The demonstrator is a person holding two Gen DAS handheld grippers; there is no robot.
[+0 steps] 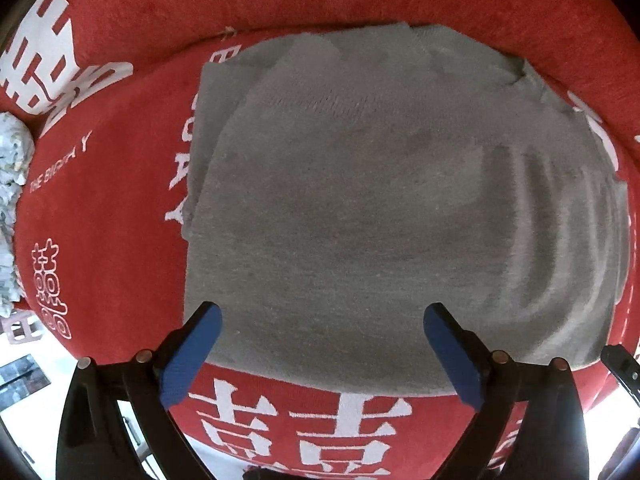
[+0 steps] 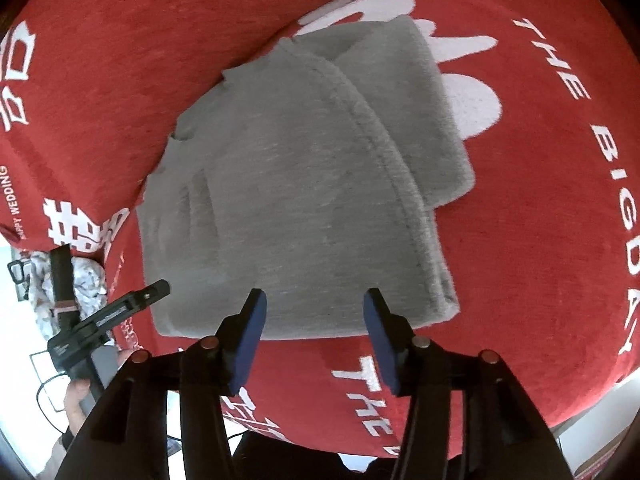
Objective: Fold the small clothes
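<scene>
Left wrist view, far left edge: a crumpled pale patterned cloth point(image 1: 10, 168) is seen lying just off the red cover point(image 1: 108, 200), which is printed with white characters and lettering.

Centre of that view: the grey garment point(image 1: 360, 200) is laid flat on the red cover, folded into a rough rectangle, with a second layer showing along its left and top edges and soft ripples at its right side. The left gripper point(image 1: 320, 320) is pointed down over the garment's near edge. Its blue pads point(image 1: 192, 356) are spread wide apart, nothing pinched between them; the cloth lies below them, unheld.

Right wrist view, left side: the other tool's black finger is seen beside the garment's near-left corner, with a hand point(image 2: 78, 400) wrapped round the handle below it.

Centre: the same garment is seen as a stacked fold, a seamed hem running diagonally across the top layer and a thicker fold projecting at upper right. The right gripper point(image 2: 314, 320) is held at the near edge, jaws partly parted, no fabric caught between the blue pads.

Right: white lettering is read along the cover's curve.
</scene>
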